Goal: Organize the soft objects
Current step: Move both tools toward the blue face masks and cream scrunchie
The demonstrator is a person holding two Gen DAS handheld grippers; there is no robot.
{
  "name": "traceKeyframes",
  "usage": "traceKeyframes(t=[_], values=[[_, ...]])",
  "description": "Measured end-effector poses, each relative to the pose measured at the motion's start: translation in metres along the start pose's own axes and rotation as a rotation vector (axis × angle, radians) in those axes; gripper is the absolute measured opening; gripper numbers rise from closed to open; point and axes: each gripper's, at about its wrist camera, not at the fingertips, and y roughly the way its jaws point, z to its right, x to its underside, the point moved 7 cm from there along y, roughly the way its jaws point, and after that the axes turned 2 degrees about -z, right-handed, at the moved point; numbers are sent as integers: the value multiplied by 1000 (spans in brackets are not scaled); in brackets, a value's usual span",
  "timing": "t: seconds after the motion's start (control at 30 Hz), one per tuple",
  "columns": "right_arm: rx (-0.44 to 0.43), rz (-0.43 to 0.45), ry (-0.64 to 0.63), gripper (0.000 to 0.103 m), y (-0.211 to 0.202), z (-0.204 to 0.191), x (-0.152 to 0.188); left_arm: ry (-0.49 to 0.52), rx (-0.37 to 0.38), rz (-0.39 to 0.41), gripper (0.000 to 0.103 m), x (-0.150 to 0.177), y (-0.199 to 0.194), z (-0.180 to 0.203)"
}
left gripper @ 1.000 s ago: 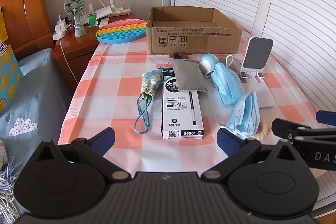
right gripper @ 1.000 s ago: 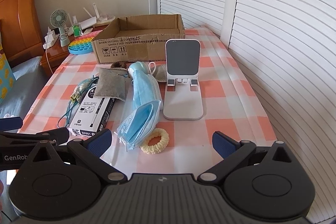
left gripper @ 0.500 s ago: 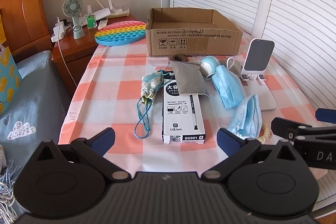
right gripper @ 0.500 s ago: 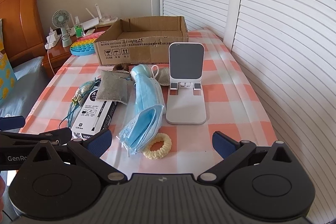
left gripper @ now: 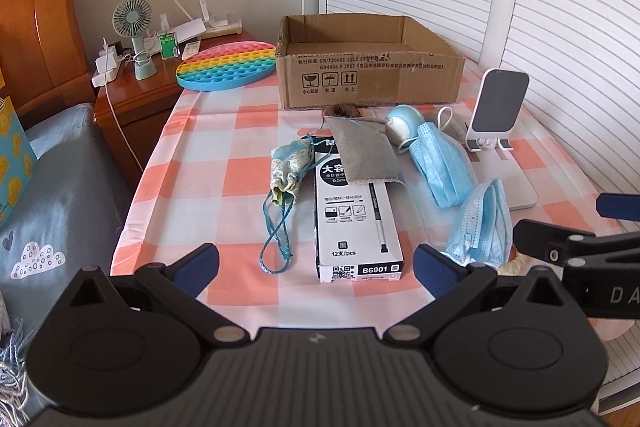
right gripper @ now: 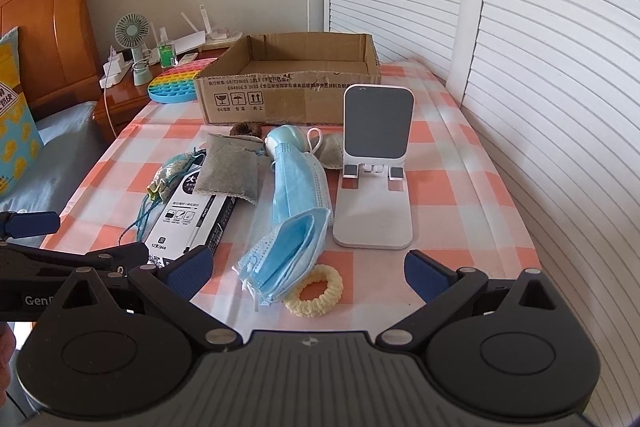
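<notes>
blue face masks and cream scrunchie: near front edge of desk, beside white phone stand | cardboard box: desk's far edge | left gripper: fingers spread, holding nothing | right gripper: fingers spread, holding nothing, above scrunchie

A brown cardboard box sits open at the back. In front of it lie a grey pouch, a long blue mask, a folded blue mask resting on a yellow hair tie, a flowery string bag and a dark hair tie.
</notes>
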Motion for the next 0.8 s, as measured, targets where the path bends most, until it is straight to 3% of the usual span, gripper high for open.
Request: traceKeyframes(t=[0.4,0.8], values=[[-69,49,-66,103,7,-4,0,58,19,20,102,5,8,-8],[-25,-42,-163,103,40,19,30,58,48,5,102,15,21,-17]])
